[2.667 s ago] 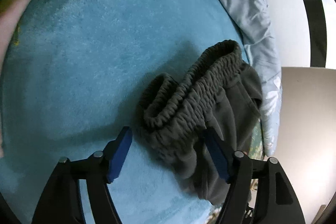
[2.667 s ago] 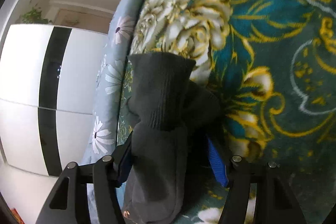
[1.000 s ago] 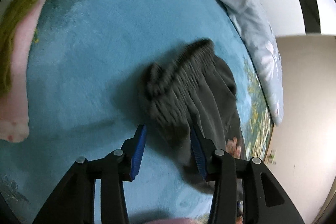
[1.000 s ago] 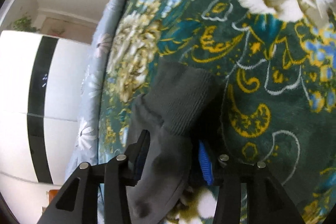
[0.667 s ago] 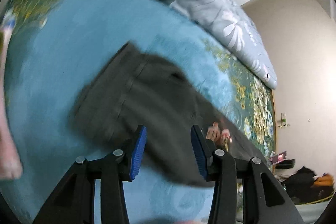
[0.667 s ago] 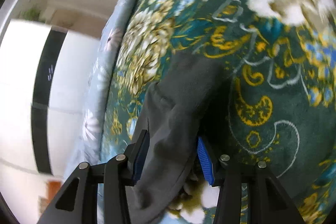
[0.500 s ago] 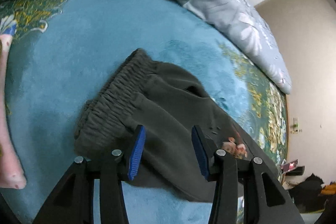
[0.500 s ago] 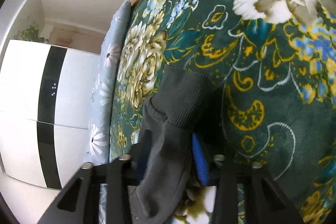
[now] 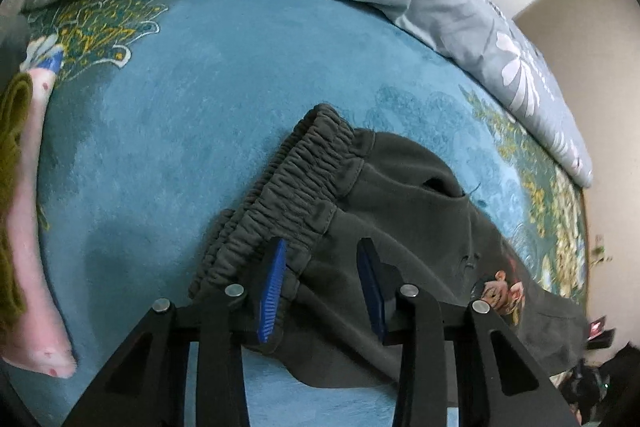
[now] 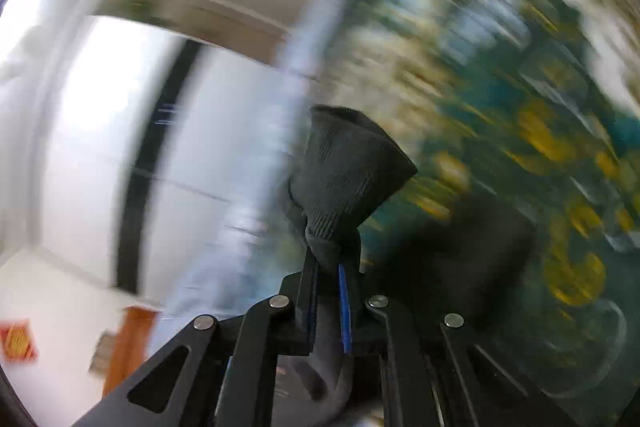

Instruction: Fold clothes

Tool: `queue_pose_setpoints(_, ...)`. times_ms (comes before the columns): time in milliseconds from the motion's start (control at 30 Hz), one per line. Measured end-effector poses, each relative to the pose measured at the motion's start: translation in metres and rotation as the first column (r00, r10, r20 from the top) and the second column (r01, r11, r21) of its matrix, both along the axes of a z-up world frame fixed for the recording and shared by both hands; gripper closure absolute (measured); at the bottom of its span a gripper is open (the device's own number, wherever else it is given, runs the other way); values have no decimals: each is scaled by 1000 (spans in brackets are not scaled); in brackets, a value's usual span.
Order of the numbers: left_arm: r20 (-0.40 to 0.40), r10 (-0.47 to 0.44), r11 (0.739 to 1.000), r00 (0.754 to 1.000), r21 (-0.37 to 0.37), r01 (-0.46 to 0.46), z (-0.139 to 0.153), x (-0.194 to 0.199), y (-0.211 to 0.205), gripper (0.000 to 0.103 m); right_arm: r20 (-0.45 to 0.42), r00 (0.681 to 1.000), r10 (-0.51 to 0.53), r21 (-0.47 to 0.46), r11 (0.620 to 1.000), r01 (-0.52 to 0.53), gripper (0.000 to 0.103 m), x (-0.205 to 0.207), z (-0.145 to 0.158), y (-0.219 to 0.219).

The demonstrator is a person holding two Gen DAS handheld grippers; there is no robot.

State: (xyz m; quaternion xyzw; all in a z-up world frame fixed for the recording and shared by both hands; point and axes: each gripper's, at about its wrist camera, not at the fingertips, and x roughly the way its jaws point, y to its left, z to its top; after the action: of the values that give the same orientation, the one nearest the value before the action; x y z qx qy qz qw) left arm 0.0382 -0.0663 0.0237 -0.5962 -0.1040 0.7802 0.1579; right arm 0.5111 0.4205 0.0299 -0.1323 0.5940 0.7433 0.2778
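Pants (image 9: 384,227) on blanket (image 9: 180,115), unfolded. My right gripper (image 10: 328,279) closing, pinching cuff (image 10: 344,167); left gripper (image 9: 320,267) half-open, closing astride waistband (image 9: 296,183), no grip yet. Folding barely begun.

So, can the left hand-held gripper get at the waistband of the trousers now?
Probably yes. The left hand-held gripper is closing right over the waistband, cloth between its jaws, and nothing lies on it.

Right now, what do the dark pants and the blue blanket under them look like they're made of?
The dark pants: probably soft matte cotton fleece, judging by the puckered elastic waistband and ribbed knit cuff. The blue blanket: plush, fuzzy, likely synthetic pile, with brushed streaks.
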Motion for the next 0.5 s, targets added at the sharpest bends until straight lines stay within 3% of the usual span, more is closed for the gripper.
queue_pose_setpoints(67,1,-3,1000,1000,-13,3,0,0,1,65,46,998,-37,-70,997,40,94,9,-25,1)
queue_pose_setpoints(233,24,24,1000,999,0,-24,0,-1,-4,65,-37,997,-75,-102,992,71,88,28,-31,-4)
queue_pose_setpoints(267,28,31,999,999,9,-32,-1,-1,-5,65,-46,995,-84,-97,992,80,80,34,-31,-5)
queue_pose_setpoints(300,31,36,999,999,16,-36,-2,-2,-6,65,-42,994,-100,-100,990,95,67,37,-32,-5)
queue_pose_setpoints(367,39,53,998,998,36,-54,-3,-2,-9,65,-28,991,-134,-131,983,129,54,42,-38,-3)
queue_pose_setpoints(433,52,77,995,996,63,-80,-5,-2,-14,65,-47,987,-151,-182,973,140,52,44,-48,1)
queue_pose_setpoints(500,65,89,992,994,82,-94,-6,-2,-17,65,-101,979,-178,-228,962,151,44,43,-57,3)
